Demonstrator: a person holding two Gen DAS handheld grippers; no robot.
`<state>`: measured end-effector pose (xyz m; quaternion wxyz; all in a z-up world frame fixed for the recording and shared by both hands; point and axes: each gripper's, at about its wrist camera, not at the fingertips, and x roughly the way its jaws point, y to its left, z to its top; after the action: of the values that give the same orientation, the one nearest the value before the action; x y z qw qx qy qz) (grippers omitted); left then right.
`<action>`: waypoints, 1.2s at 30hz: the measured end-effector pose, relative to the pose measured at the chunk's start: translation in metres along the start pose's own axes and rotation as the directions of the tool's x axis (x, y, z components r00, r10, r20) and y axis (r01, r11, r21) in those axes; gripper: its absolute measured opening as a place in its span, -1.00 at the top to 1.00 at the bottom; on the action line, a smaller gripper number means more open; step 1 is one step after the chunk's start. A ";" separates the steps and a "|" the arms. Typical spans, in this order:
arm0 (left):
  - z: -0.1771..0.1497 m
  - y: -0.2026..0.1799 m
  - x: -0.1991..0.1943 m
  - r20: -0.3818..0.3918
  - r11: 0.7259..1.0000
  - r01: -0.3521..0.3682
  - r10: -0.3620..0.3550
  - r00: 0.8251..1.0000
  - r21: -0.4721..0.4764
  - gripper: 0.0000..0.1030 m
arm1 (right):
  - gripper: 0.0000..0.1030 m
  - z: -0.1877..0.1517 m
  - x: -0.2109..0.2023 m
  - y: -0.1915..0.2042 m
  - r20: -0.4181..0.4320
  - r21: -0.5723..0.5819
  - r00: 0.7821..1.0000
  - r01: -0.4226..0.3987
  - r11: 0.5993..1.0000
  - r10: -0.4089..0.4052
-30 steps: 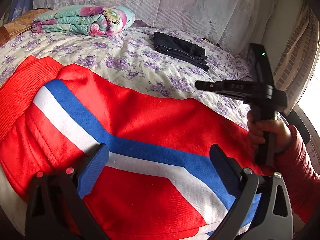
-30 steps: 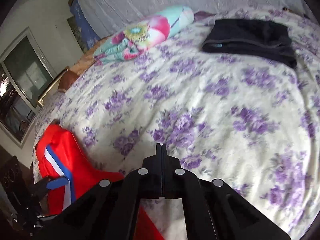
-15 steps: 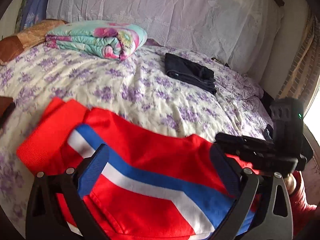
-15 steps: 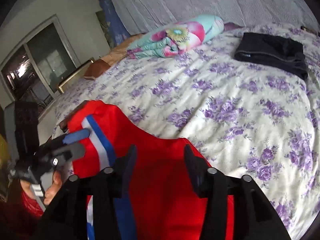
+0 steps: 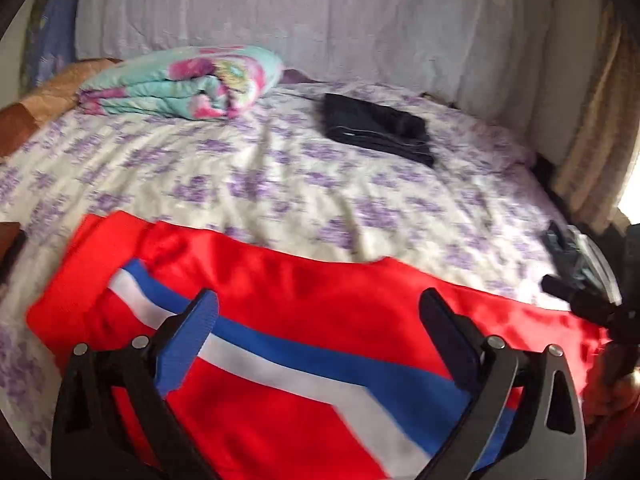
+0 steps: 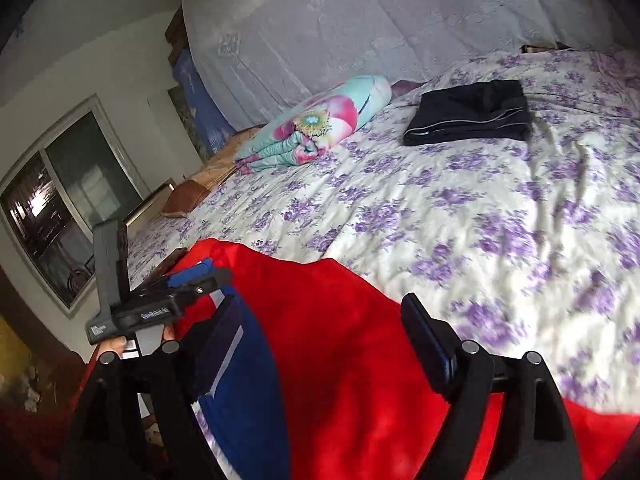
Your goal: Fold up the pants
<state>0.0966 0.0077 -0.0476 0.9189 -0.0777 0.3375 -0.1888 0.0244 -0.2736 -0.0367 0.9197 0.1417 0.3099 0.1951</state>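
Red pants (image 5: pixel 304 300) with a blue and white stripe lie spread along the near edge of the bed; they also show in the right wrist view (image 6: pixel 332 320). My left gripper (image 5: pixel 318 328) is open and empty, held above the pants. My right gripper (image 6: pixel 320 332) is open and empty over the other end of the pants. The left gripper also shows at the left of the right wrist view (image 6: pixel 200 276). Part of the right gripper's body shows at the right edge of the left wrist view (image 5: pixel 580 304).
The bed (image 5: pixel 280 188) has a purple-flowered sheet. A folded dark garment (image 5: pixel 376 128) lies toward the back, and a rolled floral blanket (image 5: pixel 180 84) lies by the headboard. A brown pillow (image 5: pixel 24 124) is at the left. A window (image 6: pixel 52 200) is in the wall.
My right gripper went from shut to wide open. Both grippers have drawn back and up from the pants, which lie released on the bed.
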 end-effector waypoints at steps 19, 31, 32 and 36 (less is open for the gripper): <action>-0.044 -0.070 0.055 -0.179 0.982 0.070 -0.037 0.983 0.178 -0.90 | -0.71 -0.116 -0.163 -0.082 -0.037 0.426 0.956 0.278 0.861 -0.291; -0.032 -0.007 0.006 -0.006 0.996 0.093 -0.093 0.996 0.005 -0.90 | 0.50 -0.131 -0.145 -0.157 0.152 0.669 0.930 0.153 0.727 -0.336; -0.028 0.008 -0.006 0.040 0.999 0.046 -0.045 0.998 -0.008 -0.90 | 0.53 -0.132 -0.148 -0.157 0.172 0.676 0.925 0.140 0.724 -0.339; -0.017 0.082 -0.039 0.152 0.984 -0.066 0.091 0.984 -0.165 -0.90 | 0.56 -0.101 -0.148 -0.110 0.223 0.526 0.866 0.279 0.803 -0.447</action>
<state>0.0823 0.0979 -0.0600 0.9404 -0.1525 0.2801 -0.1179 -0.1172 -0.4231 -0.0794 0.9150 0.3317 0.2080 -0.0970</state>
